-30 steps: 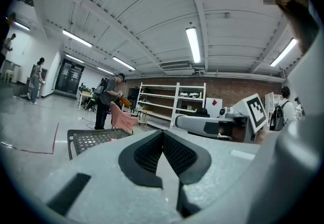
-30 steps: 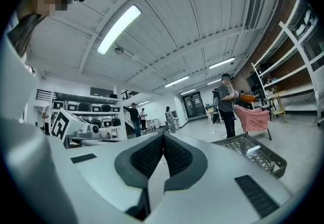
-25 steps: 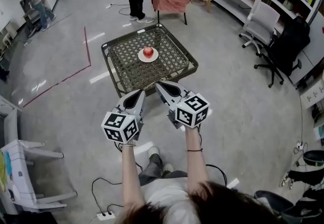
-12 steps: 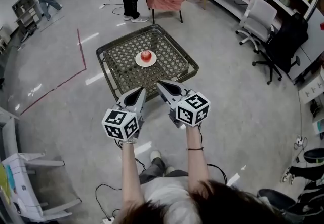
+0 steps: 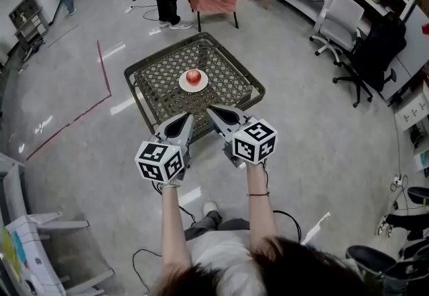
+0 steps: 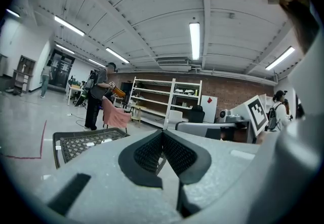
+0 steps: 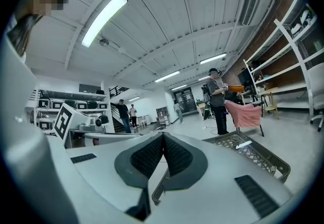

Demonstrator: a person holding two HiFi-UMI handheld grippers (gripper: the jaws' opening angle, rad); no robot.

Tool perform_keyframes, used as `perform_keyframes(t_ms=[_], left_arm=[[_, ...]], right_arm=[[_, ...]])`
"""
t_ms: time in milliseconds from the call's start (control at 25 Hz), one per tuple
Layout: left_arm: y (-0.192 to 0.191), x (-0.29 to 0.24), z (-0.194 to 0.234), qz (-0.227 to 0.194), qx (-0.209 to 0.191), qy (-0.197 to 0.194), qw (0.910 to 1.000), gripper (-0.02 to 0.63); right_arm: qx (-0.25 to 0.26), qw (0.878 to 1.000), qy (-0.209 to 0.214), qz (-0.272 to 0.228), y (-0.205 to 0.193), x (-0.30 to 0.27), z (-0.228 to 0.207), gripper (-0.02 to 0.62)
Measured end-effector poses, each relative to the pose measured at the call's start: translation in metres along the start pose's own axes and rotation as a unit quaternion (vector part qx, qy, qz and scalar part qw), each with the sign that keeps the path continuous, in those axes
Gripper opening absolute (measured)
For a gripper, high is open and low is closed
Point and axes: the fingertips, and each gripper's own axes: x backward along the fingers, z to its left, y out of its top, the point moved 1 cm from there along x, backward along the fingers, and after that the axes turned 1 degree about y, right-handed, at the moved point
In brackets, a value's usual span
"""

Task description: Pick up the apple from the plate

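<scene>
The apple [image 5: 194, 76] sits untouched on its white plate [image 5: 183, 84] in the middle of the mesh table [image 5: 158, 98]. The left gripper [image 6: 163, 132] has its jaws pressed together, empty. The right gripper [image 7: 163, 135] is likewise closed on nothing. Both hang short of the table's near edge, so the reaching, opening and grasping are all left to do.

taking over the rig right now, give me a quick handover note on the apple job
Left gripper: jaws shut, nothing in them, held at the near side of the mesh table.
Right gripper: also shut and empty, right beside the left one.
Apple: sits on the white plate mid-table, untouched, well ahead of both grippers.
Done: nothing grasped yet.
Left: open one gripper, reach to the apple, close on it, lift it off the plate.
</scene>
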Motion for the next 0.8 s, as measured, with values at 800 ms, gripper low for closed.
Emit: perform_keyframes(t_ms=[800], left_arm=[[-0.001,-0.043,0.041,0.013,-0.002,-0.013,0.9998,0.011]], right_arm=[[-0.01,1.0,-0.02,-0.002,-0.002,-0.037,-0.044,0.009]])
